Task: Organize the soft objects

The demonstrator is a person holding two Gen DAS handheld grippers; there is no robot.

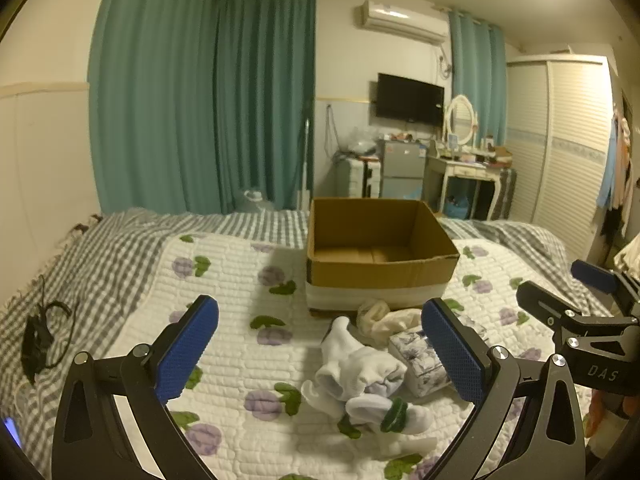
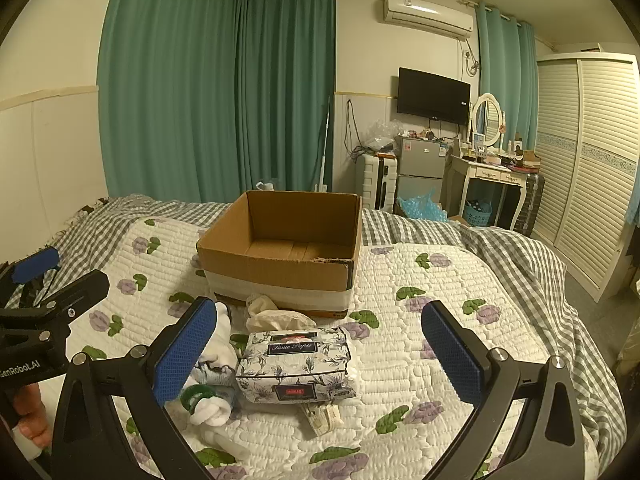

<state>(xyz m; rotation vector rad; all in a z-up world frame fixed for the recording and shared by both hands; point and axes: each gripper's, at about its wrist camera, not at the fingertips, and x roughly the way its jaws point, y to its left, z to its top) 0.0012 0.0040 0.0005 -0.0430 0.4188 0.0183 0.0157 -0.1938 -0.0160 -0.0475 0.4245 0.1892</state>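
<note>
Socks, white and bundled [image 1: 360, 376], lie before the open brown cardboard box [image 1: 380, 272], touching the floral tissue pack [image 2: 296, 364]; both my grippers [image 1: 320, 352] [image 2: 320, 354] gape empty, so a grab risks snagging that pack.

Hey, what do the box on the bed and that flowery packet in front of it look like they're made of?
Box: brown corrugated cardboard, matte, with a torn fluted rim and a white band around its base, possibly tape. Flowery packet: likely thin plastic film, slightly glossy and wrinkled, labelled tissue paper.
</note>
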